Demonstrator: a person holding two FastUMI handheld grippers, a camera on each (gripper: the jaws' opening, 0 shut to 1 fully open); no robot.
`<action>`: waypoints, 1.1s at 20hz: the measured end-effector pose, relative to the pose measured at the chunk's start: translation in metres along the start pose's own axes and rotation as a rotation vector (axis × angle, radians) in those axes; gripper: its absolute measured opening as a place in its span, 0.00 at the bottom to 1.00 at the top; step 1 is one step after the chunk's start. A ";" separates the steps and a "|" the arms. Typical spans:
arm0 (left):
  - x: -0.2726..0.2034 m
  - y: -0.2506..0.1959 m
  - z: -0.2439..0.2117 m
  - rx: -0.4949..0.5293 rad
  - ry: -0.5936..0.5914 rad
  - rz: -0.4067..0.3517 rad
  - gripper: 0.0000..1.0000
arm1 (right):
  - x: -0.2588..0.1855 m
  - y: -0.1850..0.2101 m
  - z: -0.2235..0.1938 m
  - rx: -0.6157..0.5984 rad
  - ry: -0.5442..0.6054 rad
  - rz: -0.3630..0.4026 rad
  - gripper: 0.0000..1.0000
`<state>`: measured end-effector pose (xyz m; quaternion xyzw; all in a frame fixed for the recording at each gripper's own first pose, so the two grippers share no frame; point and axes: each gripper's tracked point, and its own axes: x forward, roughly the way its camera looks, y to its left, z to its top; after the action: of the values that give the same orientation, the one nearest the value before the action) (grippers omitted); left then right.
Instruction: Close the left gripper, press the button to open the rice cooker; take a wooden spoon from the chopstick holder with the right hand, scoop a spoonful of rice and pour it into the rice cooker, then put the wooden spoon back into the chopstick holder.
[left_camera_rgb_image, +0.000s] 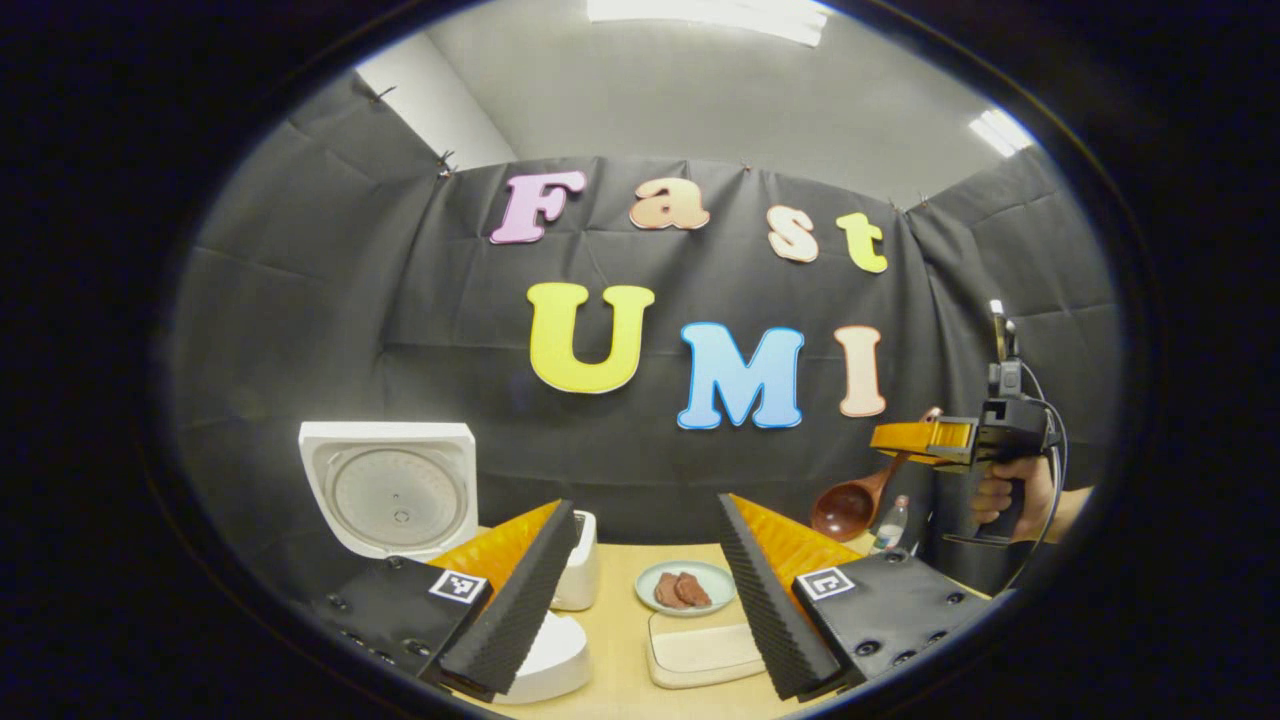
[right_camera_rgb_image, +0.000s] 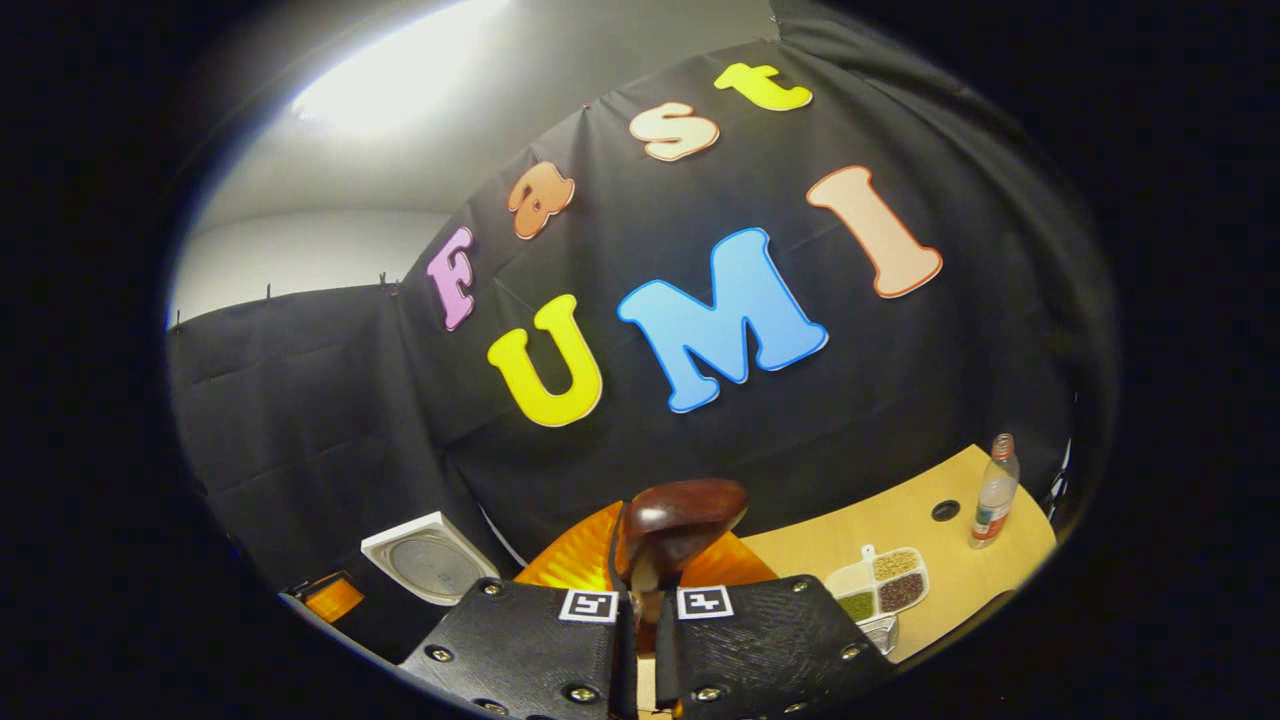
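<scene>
While the rice cooker (left_camera_rgb_image: 400, 500) stands with its lid up, the wooden spoon (right_camera_rgb_image: 672, 525) is held in the air.

The right hand-held gripper (right_camera_rgb_image: 640, 600) is clamped on the spoon's handle, bowl end raised above the worktop (right_camera_rgb_image: 930, 520); from the left gripper view the spoon hangs from it at the far right, over a bottle (right_camera_rgb_image: 994, 492). The left hand-held gripper (left_camera_rgb_image: 640, 600) has its fingers spread wide, gripping nothing, near the cooker's body. A divided tray of grains (right_camera_rgb_image: 880, 585) sits below the spoon, and a small plate (left_camera_rgb_image: 686, 588) lies mid-worktop.
</scene>
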<state>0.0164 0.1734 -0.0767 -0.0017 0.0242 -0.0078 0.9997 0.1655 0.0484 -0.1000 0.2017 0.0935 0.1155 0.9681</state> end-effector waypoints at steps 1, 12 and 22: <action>0.002 -0.003 -0.001 -0.001 0.004 0.002 0.96 | -0.008 -0.014 0.000 -0.013 -0.002 -0.030 0.07; -0.001 -0.015 0.007 0.008 0.007 0.079 0.97 | -0.023 -0.135 -0.046 -0.007 0.071 -0.261 0.07; -0.021 -0.038 0.008 -0.001 0.024 0.168 0.97 | 0.001 -0.176 -0.133 -0.119 0.240 -0.327 0.07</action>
<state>-0.0044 0.1354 -0.0675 -0.0001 0.0363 0.0761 0.9964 0.1688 -0.0589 -0.2923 0.1109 0.2328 -0.0148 0.9661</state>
